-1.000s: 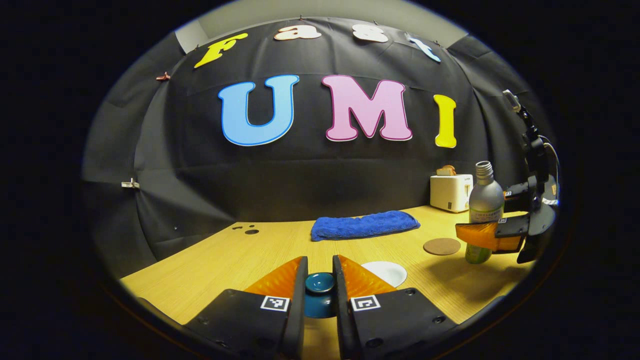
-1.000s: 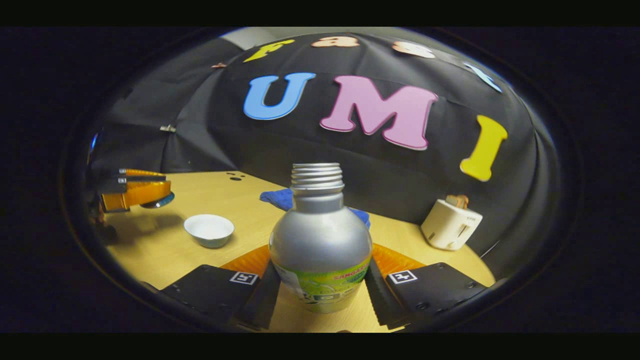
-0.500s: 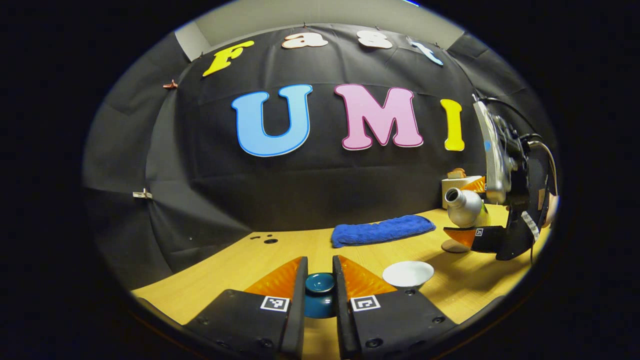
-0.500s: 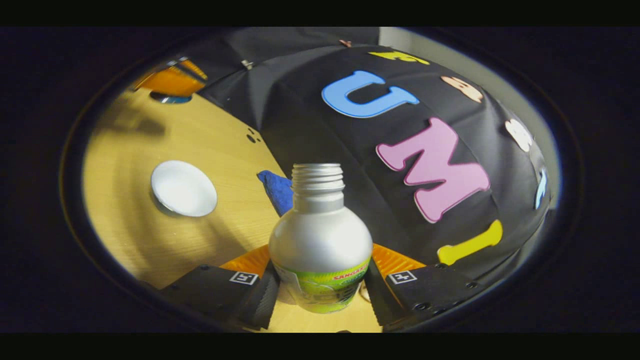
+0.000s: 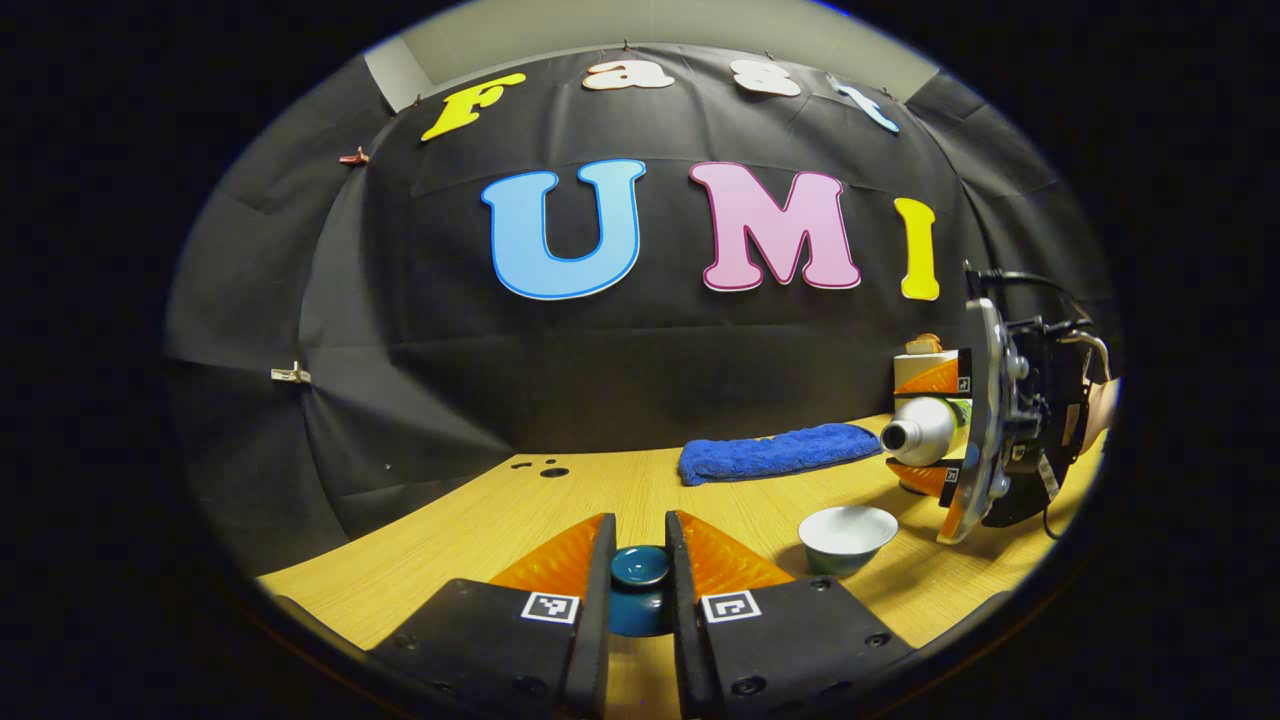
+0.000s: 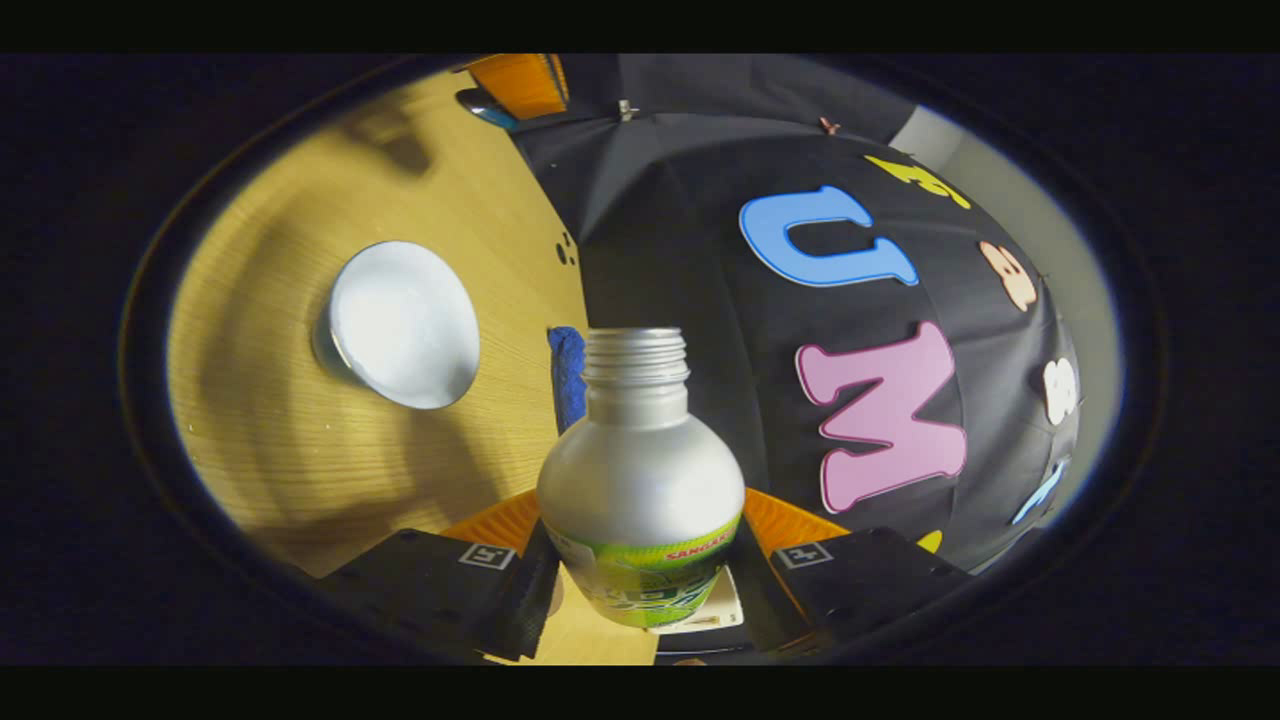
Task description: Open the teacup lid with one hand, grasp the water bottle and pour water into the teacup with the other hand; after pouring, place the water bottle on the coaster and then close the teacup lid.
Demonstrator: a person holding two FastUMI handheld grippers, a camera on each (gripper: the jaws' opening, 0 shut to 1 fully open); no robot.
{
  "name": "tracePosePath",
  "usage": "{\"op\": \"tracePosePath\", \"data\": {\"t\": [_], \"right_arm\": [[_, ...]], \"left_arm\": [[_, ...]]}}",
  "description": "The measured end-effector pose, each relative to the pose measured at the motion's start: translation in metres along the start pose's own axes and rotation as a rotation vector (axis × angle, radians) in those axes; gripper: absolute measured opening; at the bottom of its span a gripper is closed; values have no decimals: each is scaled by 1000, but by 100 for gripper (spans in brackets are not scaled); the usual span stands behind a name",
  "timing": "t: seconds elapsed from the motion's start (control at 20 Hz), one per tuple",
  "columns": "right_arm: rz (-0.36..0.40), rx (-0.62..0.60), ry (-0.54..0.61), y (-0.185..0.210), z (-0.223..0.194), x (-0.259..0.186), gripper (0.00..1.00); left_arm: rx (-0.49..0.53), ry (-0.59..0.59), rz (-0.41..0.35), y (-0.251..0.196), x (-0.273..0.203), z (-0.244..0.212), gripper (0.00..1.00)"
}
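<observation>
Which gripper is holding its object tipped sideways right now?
The right gripper: its jaws clamp the silver water bottle lying almost level, mouth toward the white teacup. The left gripper holds the blue lid upright.

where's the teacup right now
In the left gripper view the open teacup stands on the wooden table at lower right, just below the mouth of the tilted water bottle and in front of the blue towel.

Black cloth wall (image 5: pixel 640 370) behind wooden table (image 5: pixel 600 490) — dim booth.
</observation>
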State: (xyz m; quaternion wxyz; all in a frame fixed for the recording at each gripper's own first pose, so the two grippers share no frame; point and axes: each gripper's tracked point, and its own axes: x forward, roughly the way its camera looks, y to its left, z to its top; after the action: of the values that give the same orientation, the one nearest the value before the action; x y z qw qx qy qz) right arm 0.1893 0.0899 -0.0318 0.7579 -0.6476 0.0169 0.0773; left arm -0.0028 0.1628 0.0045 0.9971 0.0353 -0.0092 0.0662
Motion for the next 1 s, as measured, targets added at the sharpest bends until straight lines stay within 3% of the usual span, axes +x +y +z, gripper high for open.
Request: {"op": "tracePosePath", "data": {"t": [0.55, 1.0], "right_arm": [[0, -265, -63, 19, 14, 21, 78], [-40, -386, -89, 10, 15, 24, 78]], "left_arm": [[-13, 12, -7, 4, 3, -7, 30], [-20, 22, -25, -2, 8, -9, 30]]}}
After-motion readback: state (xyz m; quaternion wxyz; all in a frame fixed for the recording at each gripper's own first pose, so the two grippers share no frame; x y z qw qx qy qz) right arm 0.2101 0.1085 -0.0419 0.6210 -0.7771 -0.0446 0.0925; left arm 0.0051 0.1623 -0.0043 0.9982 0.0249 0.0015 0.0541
